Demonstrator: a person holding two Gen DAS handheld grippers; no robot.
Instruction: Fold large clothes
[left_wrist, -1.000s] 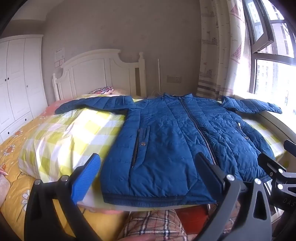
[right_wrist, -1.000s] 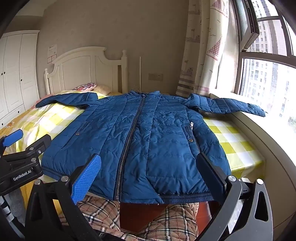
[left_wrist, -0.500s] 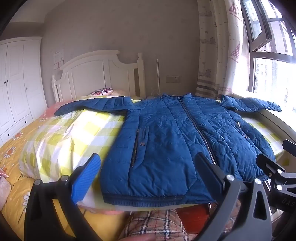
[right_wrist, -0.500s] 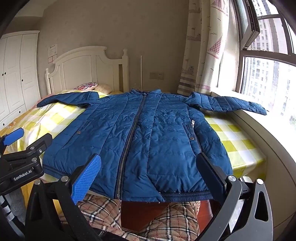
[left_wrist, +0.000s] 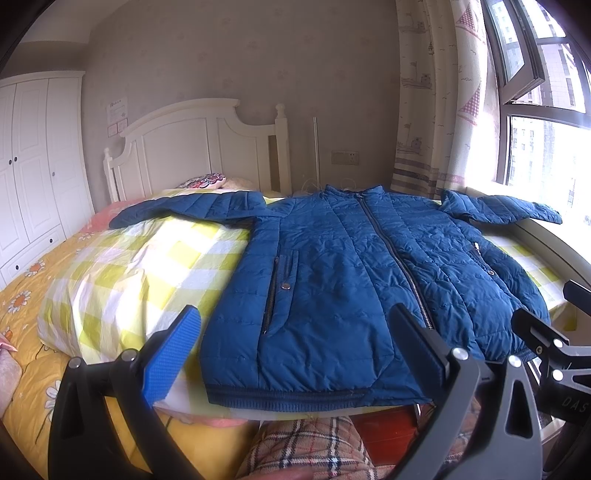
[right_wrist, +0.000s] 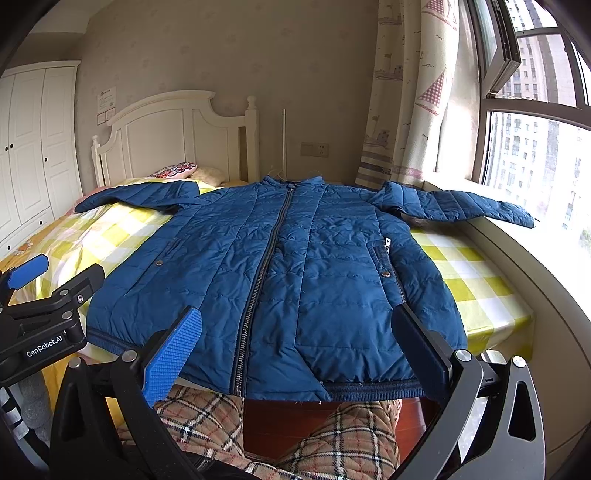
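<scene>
A blue quilted jacket (left_wrist: 351, 280) lies flat, front up and zipped, on the bed, with both sleeves spread out to the sides; it also shows in the right wrist view (right_wrist: 288, 280). Its hem hangs at the near bed edge. My left gripper (left_wrist: 295, 354) is open and empty, held just short of the hem's left part. My right gripper (right_wrist: 295, 350) is open and empty, held just short of the hem's middle and right part. The left gripper also shows at the left edge of the right wrist view (right_wrist: 48, 295).
The bed has a yellow-and-white checked cover (left_wrist: 122, 273) and a white headboard (left_wrist: 192, 147). A white wardrobe (left_wrist: 33, 166) stands left. A curtain (right_wrist: 406, 110) and window sill (right_wrist: 517, 240) run along the right. Plaid-clad legs (right_wrist: 332, 435) are below the grippers.
Both views have shifted slightly; the jacket looks a bit lower and closer. Both grippers stay open and the jacket has not moved.
</scene>
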